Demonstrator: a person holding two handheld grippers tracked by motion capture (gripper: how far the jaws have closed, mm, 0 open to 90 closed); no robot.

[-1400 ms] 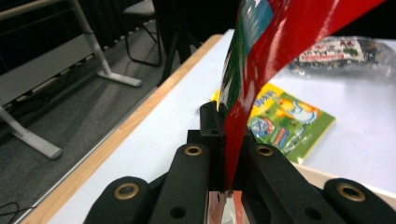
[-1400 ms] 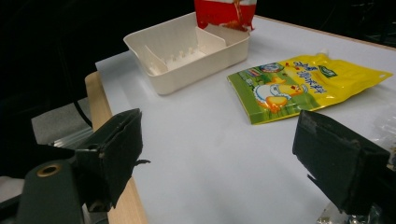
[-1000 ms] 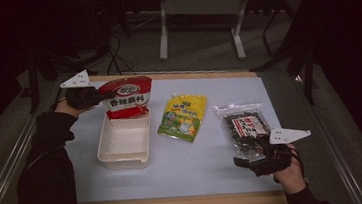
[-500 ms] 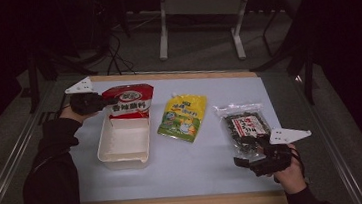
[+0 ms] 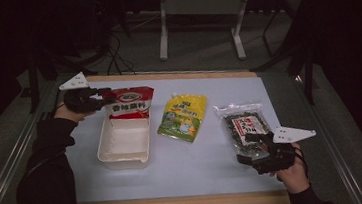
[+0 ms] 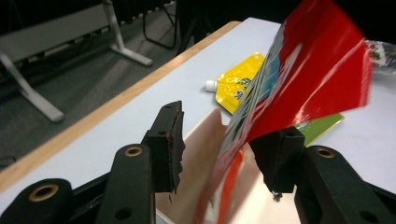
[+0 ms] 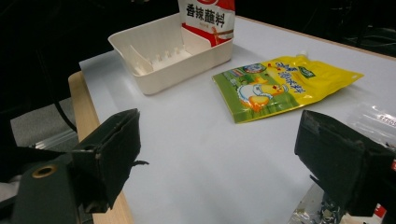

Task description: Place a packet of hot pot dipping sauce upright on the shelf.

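left claw (image 5: 102,100) has just been opening: 1 s ago it had the red pouch (image 5: 130,103) pinched at its edge over the far end of the white bin (image 5: 123,145), now the jaws stand about half apart. in the left gripper view the pouch edge runs between the jaws, brushing the right-side pad while the other pad stands clear, so i read it as released, not gripped. the pouch stands tilted in the far end of the bin, leaning on the far wall, top sticking out above the rim. my read: the drop into the bin is done for this one, and the left claw needs to back off without dragging it out.

right claw (image 5: 246,148) hangs wide open with nothing between the jaws, at the near end of the dark snack bag (image 5: 244,128), well right of the bin.

count: 3 packets total, 1 red pouch in the bin, 1 yellow spout pouch (image 5: 183,118) flat on the desk (image 5: 185,167) just right of the bin, 1 dark snack bag further right. 1 bin. 2 claws. so 2 packets are left outside the bin.
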